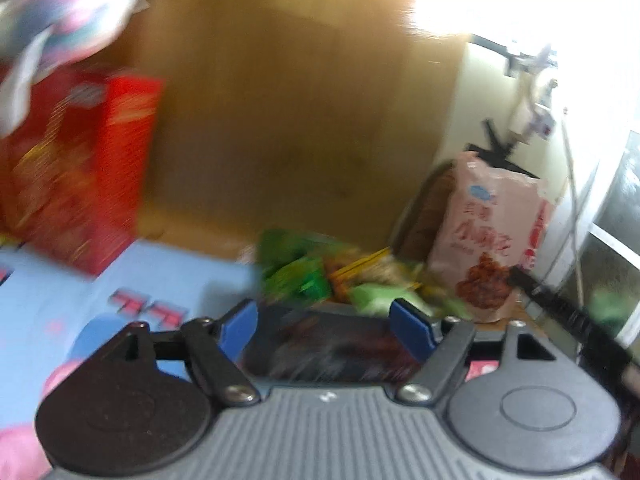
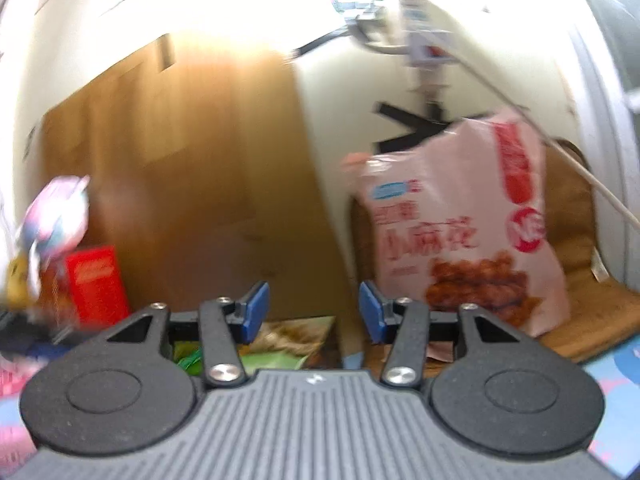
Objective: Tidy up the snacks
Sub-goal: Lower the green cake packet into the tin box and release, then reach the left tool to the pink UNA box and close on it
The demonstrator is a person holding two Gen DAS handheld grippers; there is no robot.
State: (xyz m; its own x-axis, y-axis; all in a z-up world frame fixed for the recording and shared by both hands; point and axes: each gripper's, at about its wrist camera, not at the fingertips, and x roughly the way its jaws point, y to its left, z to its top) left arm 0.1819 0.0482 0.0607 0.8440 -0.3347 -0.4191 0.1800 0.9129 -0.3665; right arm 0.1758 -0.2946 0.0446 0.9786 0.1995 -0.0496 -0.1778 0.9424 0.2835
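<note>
Both views are blurred. My left gripper [image 1: 325, 322] has its blue pads on either side of a dark snack packet [image 1: 332, 350]; it looks shut on it. Beyond it lies a pile of green and yellow snack packets [image 1: 320, 276]. A tall pink snack bag [image 1: 490, 236] stands upright at the right, leaning on a wooden tray [image 1: 424, 216]. My right gripper [image 2: 312, 312] is open and empty, with green packets [image 2: 280, 344] below it and the pink bag [image 2: 464, 236] just to its right.
A red snack box [image 1: 76, 168] stands at the left on the blue patterned tablecloth [image 1: 60, 300], also in the right wrist view [image 2: 96, 284]. A pink-and-white bag [image 1: 68, 12] hangs above it. A brown cardboard panel [image 1: 288, 112] stands behind. A window [image 1: 608, 220] is at the right.
</note>
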